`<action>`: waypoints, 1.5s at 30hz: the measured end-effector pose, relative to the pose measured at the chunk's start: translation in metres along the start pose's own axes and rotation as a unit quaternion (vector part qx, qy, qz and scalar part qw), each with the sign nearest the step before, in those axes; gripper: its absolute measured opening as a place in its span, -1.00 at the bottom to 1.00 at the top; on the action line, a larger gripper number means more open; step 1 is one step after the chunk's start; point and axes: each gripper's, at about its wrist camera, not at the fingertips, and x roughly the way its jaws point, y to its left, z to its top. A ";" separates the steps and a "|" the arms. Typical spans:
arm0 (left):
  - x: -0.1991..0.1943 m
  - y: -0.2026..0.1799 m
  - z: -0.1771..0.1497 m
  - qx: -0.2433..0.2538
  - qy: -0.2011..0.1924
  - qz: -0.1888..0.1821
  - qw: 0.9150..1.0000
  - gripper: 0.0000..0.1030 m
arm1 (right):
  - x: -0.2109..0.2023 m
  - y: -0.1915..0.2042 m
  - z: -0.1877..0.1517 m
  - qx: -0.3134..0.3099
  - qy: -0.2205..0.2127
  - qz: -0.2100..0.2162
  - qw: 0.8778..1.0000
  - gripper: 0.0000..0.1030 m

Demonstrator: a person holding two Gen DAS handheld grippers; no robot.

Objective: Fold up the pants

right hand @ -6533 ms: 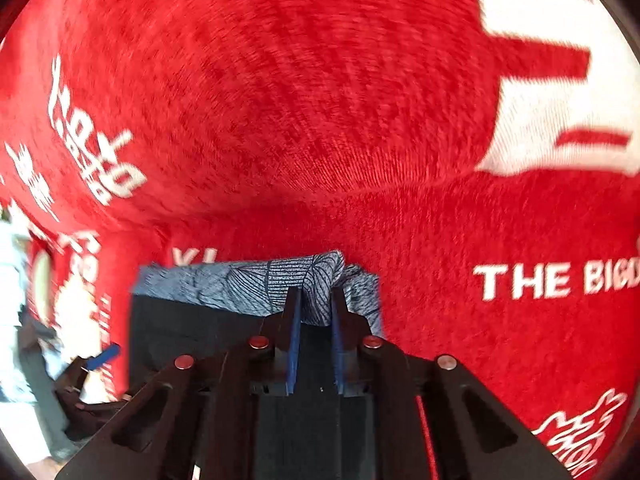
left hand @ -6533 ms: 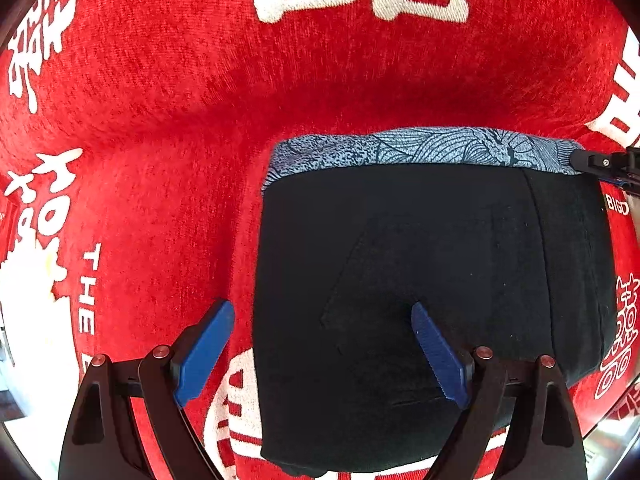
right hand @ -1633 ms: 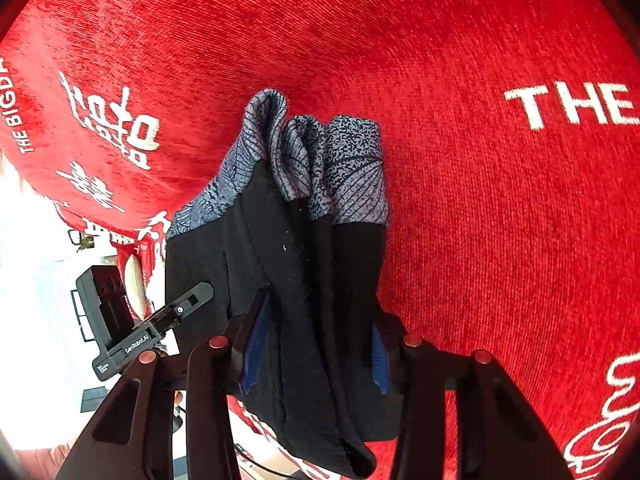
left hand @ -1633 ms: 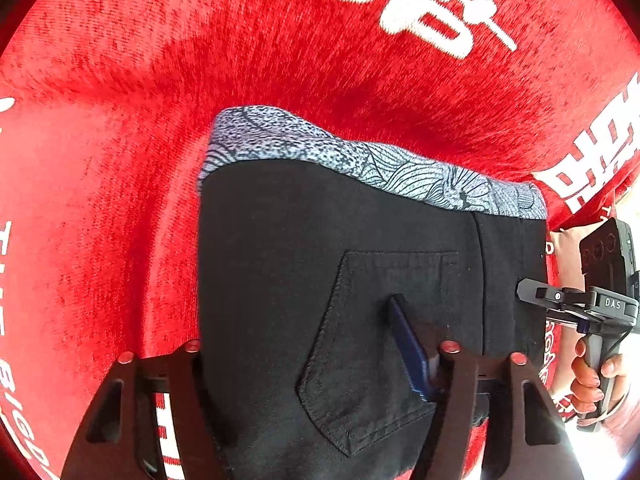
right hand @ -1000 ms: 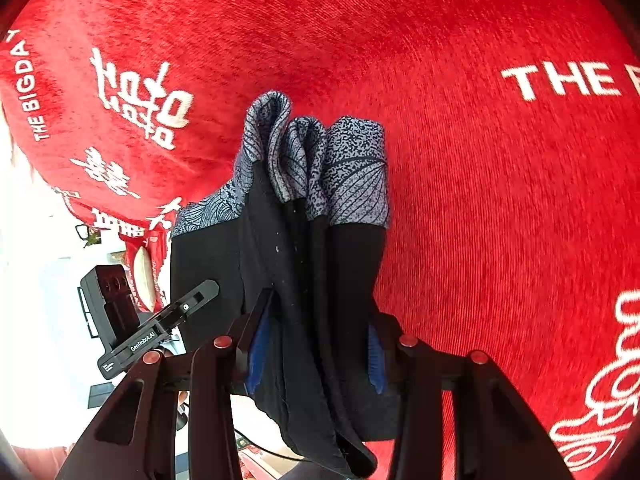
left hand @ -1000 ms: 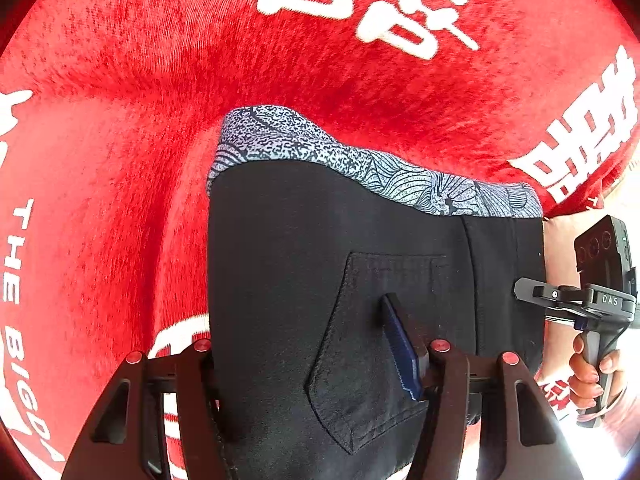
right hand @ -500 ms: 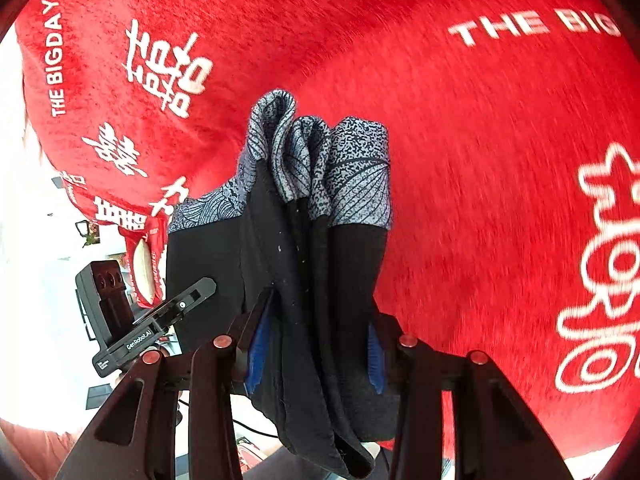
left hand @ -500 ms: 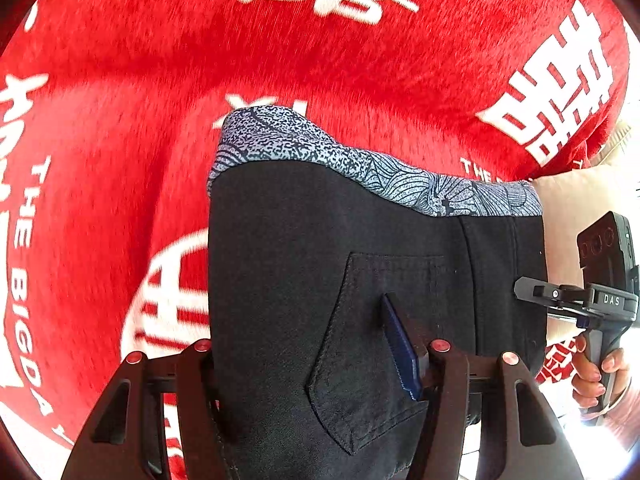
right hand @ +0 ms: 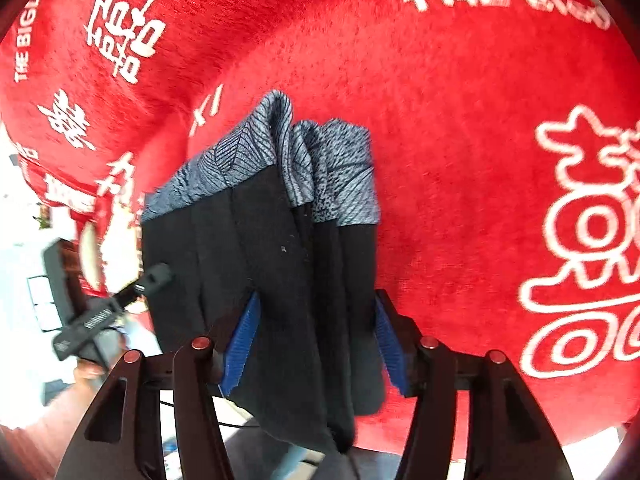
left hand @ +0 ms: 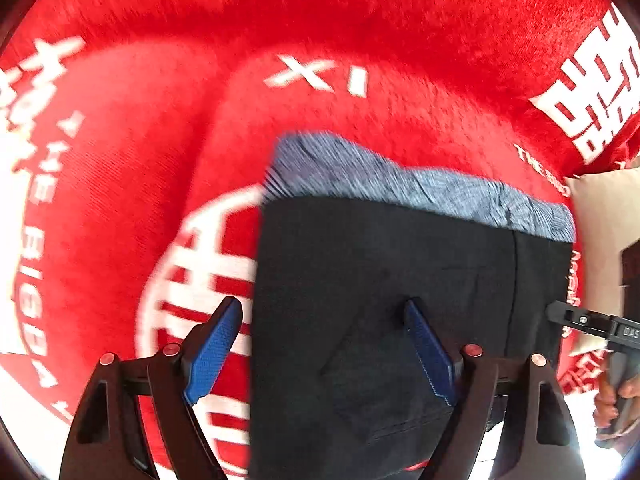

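Note:
The folded black pants (left hand: 380, 280) with a grey patterned waistband (left hand: 400, 180) hang above the red cloth (left hand: 160, 120). My left gripper (left hand: 320, 344) is open, its blue pads spread at the pants' left edge; one pad lies over the black fabric, the other stands off it. In the right wrist view the pants (right hand: 280, 260) hang in bunched layers between the pads of my right gripper (right hand: 316, 340), whose jaws stand moderately apart around the thick stack. The right gripper also shows at the far right of the left wrist view (left hand: 592, 324).
The red cloth (right hand: 460, 120) with white lettering covers the whole surface. A beige cushion (left hand: 604, 220) lies at the right edge. Bright floor shows at the lower left of the right wrist view.
My left gripper has opened and let go of the pants' left edge. The right gripper still holds the other side. Both views have shifted over the red cloth.

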 end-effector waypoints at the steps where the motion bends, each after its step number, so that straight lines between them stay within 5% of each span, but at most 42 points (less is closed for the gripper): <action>1: -0.010 0.002 0.003 -0.004 -0.012 0.012 1.000 0.63 | -0.004 0.001 0.000 -0.002 -0.004 -0.014 1.000 0.18; 4: -0.033 0.004 0.013 -0.018 -0.047 0.033 0.998 0.63 | -0.023 0.003 0.004 0.002 -0.028 -0.025 0.999 0.02; 6: -0.041 0.000 0.022 -0.017 -0.065 0.052 0.996 0.63 | -0.031 0.010 0.011 0.000 -0.043 -0.025 0.999 -0.43; 14: -0.016 -0.002 0.047 -0.064 -0.054 0.069 0.994 0.63 | -0.017 0.030 0.039 -0.003 -0.045 -0.052 0.998 -0.42; 19: -0.016 0.008 0.049 -0.076 -0.052 0.068 0.993 0.63 | -0.018 0.017 0.046 0.028 -0.050 -0.007 0.998 -0.39; 21: -0.017 0.008 0.049 -0.066 -0.051 0.075 0.994 0.63 | -0.017 0.019 0.050 0.019 -0.046 0.000 0.999 -0.78; 35: 0.029 -0.005 0.048 -0.004 -0.042 0.146 0.988 0.64 | 0.005 0.026 0.045 -0.049 -0.044 -0.089 0.994 -0.80; 41: -0.002 -0.003 0.048 -0.010 -0.048 0.132 0.990 0.63 | -0.010 0.026 0.041 -0.037 -0.044 -0.077 0.995 -0.72; 45: -0.030 -0.006 0.030 0.001 -0.053 0.108 0.993 0.63 | -0.022 0.023 0.027 -0.023 -0.042 -0.078 0.996 -0.43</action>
